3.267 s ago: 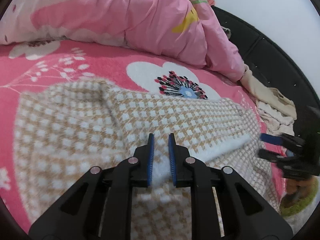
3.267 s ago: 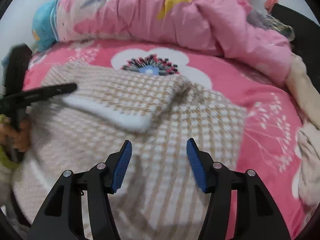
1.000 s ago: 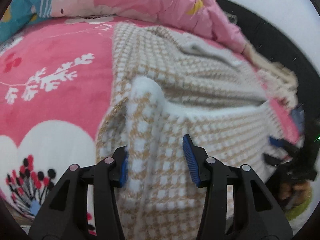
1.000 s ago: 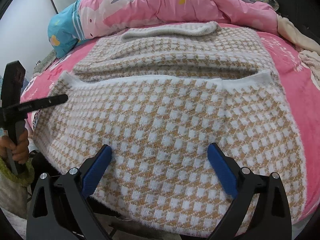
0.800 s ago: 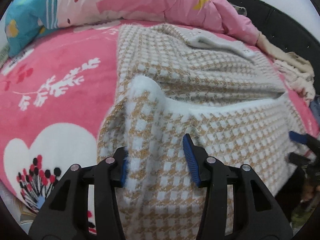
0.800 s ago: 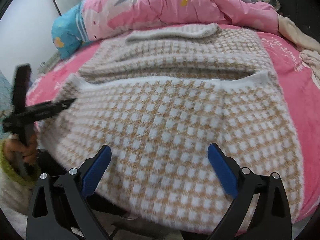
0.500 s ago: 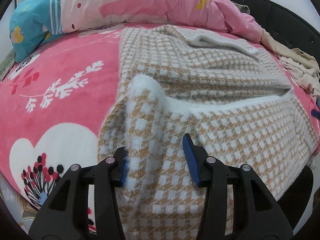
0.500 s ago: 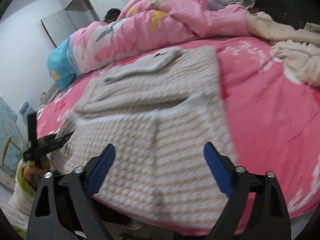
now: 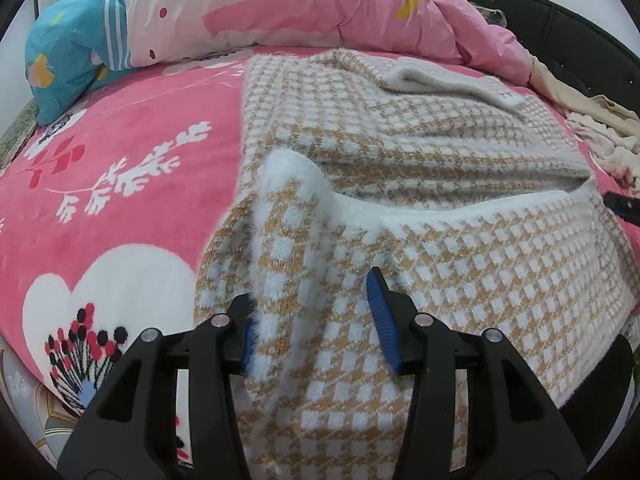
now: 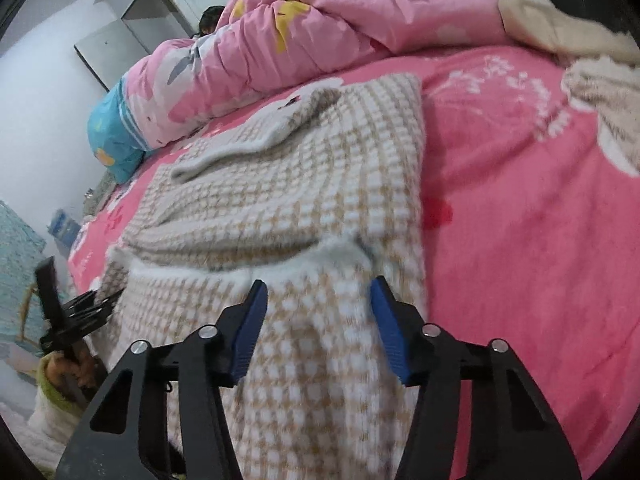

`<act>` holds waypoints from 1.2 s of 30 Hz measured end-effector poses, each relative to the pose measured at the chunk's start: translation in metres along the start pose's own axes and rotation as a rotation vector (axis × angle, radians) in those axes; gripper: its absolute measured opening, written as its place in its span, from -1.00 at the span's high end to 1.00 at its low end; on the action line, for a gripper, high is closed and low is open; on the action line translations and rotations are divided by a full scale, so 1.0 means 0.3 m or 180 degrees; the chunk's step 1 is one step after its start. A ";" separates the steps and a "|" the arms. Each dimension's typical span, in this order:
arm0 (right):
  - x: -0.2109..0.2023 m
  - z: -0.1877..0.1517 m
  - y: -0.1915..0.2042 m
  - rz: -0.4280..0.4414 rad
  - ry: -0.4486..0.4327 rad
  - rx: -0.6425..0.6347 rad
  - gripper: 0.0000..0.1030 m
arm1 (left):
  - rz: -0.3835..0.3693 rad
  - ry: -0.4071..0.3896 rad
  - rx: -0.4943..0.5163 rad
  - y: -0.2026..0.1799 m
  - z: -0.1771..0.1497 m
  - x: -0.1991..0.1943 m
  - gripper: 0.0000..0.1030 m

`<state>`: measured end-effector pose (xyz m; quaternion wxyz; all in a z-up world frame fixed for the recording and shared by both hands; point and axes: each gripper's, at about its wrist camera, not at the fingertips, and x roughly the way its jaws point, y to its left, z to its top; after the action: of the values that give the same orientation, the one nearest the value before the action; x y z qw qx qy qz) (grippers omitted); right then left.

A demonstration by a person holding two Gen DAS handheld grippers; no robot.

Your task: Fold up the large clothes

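Note:
A fuzzy tan-and-white checked sweater (image 9: 440, 168) lies folded on the pink bed, its white hem (image 9: 460, 210) running across the middle; it also shows in the right wrist view (image 10: 304, 200). My left gripper (image 9: 314, 316) is open, its jaws astride a raised bunch of the sweater's near left corner (image 9: 288, 184). My right gripper (image 10: 318, 320) is open over the sweater's near right corner (image 10: 344, 256), jaws either side of the cloth. The right gripper's tip shows at the right edge of the left wrist view (image 9: 622, 204). The left gripper shows at the left of the right wrist view (image 10: 76, 308).
A pink floral blanket (image 9: 120, 168) covers the bed. A bunched pink duvet (image 9: 320, 4) and a blue pillow (image 9: 68, 52) lie at the far side. Cream clothes (image 9: 600, 132) are piled at the right, by a black headboard (image 9: 580, 40).
My right gripper has swung right to the sweater's near right corner and its jaws have narrowed. My left gripper has stayed open at the left corner.

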<state>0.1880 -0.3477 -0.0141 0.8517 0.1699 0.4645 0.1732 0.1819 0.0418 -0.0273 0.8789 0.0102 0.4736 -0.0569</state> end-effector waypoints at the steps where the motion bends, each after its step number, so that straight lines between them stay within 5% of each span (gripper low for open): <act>1: -0.008 -0.020 -0.003 0.0040 0.0044 0.0014 0.04 | 0.0007 0.0001 -0.0005 -0.004 0.000 0.000 0.11; 7: -0.039 -0.063 -0.006 0.0004 0.0173 -0.0061 0.07 | -0.0002 0.0000 -0.0009 -0.003 0.001 0.000 0.11; 16: 0.070 0.043 -0.029 0.0035 0.0224 0.0000 0.07 | -0.0019 0.0013 -0.0045 -0.003 0.004 0.004 0.11; 27: 0.049 -0.052 0.086 -0.0190 0.0481 -0.0463 0.07 | -0.0026 0.0008 -0.0032 -0.003 0.003 0.006 0.10; 36: 0.100 -0.004 0.086 -0.0285 0.0372 -0.0450 0.21 | 0.0037 0.0032 -0.0024 -0.010 0.008 0.010 0.10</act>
<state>0.1986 -0.3111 -0.0250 0.8399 0.0780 0.5071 0.1770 0.1853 0.0384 -0.0284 0.8769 0.0099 0.4781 -0.0500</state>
